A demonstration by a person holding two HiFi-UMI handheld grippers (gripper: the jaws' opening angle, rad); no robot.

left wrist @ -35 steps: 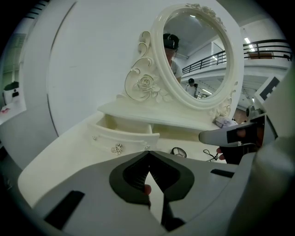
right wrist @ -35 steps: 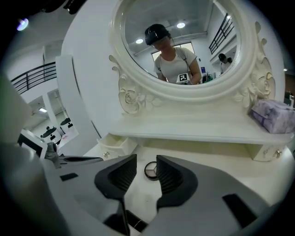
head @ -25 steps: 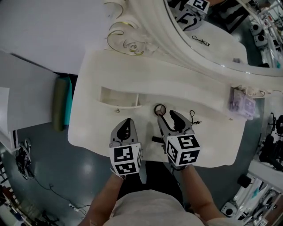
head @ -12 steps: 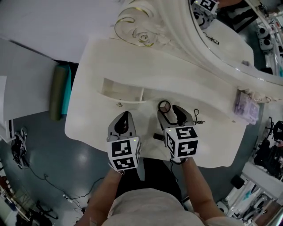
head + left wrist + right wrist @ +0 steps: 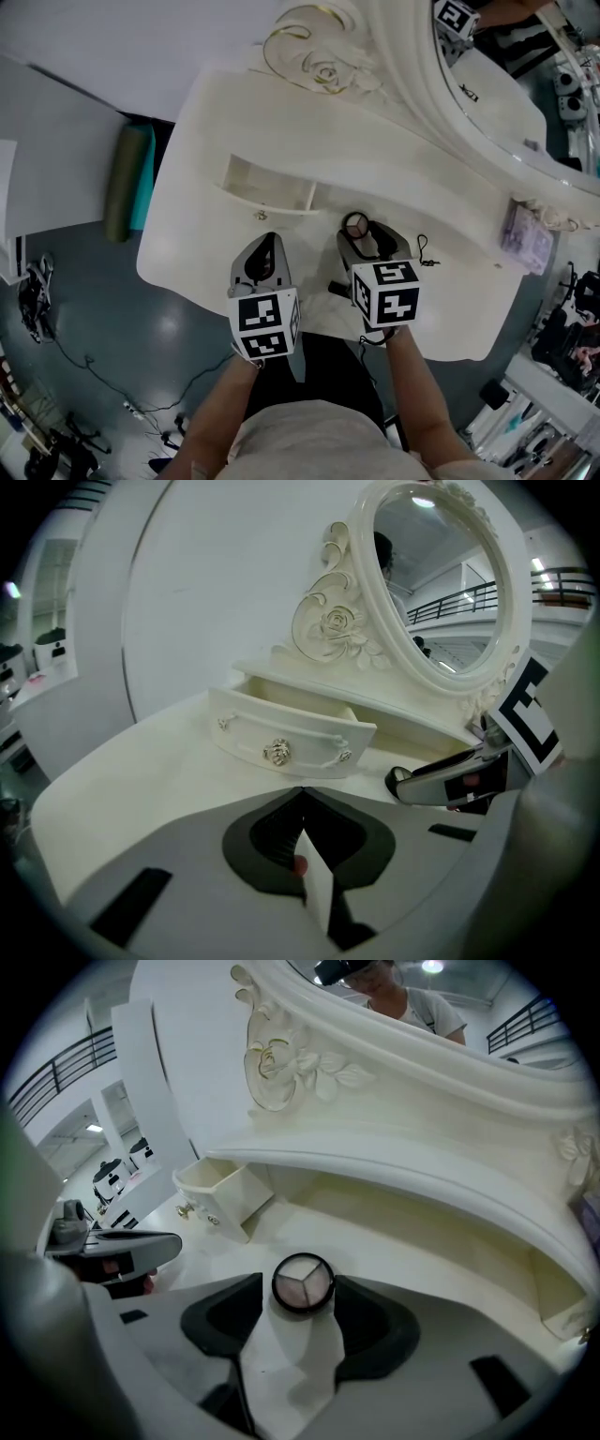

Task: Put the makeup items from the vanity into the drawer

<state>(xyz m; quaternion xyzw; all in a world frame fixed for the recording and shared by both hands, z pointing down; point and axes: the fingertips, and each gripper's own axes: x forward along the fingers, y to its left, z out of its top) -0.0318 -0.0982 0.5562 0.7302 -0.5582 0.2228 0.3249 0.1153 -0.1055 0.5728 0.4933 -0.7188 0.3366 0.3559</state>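
A round black compact (image 5: 302,1283) with pale powders lies on the white vanity top (image 5: 450,281). My right gripper (image 5: 302,1296) points down at it. Its jaws have just been opening, and the compact (image 5: 355,225) now sits between the fingertips without being squeezed. The small drawer (image 5: 272,185) stands pulled out to the left of it, and its knobbed front (image 5: 291,738) shows in the left gripper view. My left gripper (image 5: 266,242) hovers just before the drawer, shut and empty, its tips (image 5: 302,794) meeting.
A black looped cord (image 5: 421,251) lies right of the right gripper, and a small black item (image 5: 336,286) lies under it. A purple box (image 5: 525,239) sits at the vanity's right end. The oval mirror (image 5: 497,84) rises behind. A green roll (image 5: 127,183) lies on the floor, left.
The right gripper has sunk toward the vanity top and its jaws have spread, so the compact now lies between its tips. The left gripper has hardly moved.
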